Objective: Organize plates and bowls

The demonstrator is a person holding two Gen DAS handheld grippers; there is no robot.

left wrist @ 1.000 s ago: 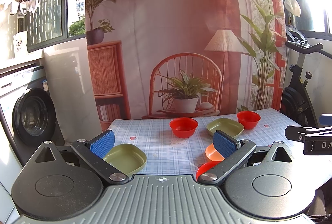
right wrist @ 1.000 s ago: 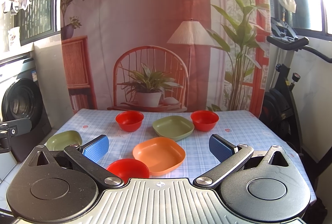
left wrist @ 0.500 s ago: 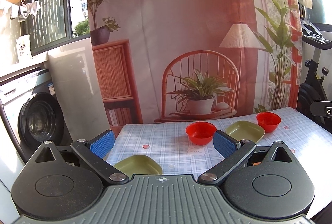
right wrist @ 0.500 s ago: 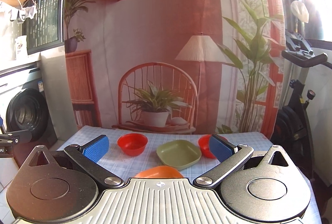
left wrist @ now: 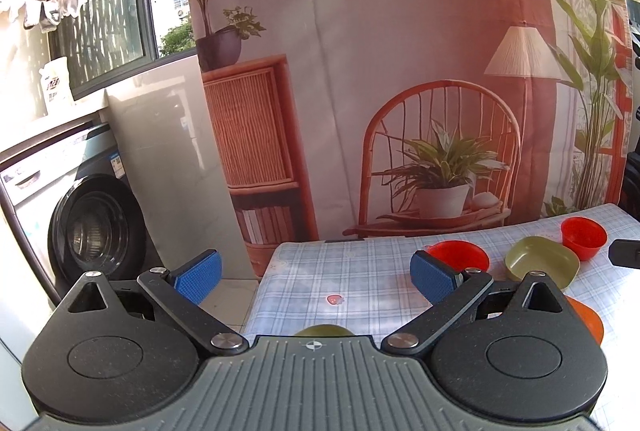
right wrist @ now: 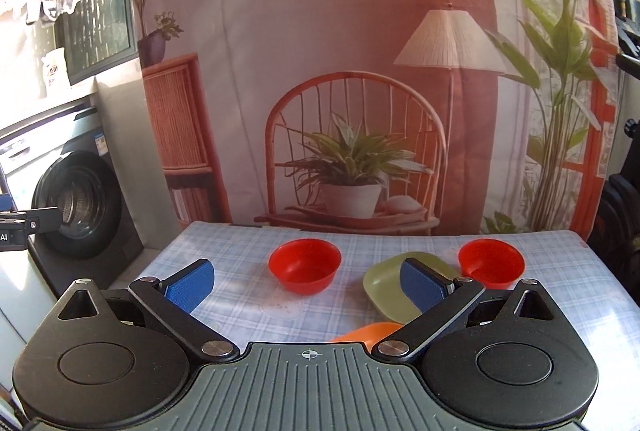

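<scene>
Both cams are tilting up since a sec ago, so we're losing the near dishes under the housings. Going L to R: left gripper is hanging released, empty, over the table edge, w/ a green plate barely peeking below. Red bowl, green plate, second red bowl are sitting apart at the back; orange plate is nearer. Right gripper is also spread, holding nothing. Risk, we're thinking: reaching down blind could be knocking that edge plate off.
</scene>
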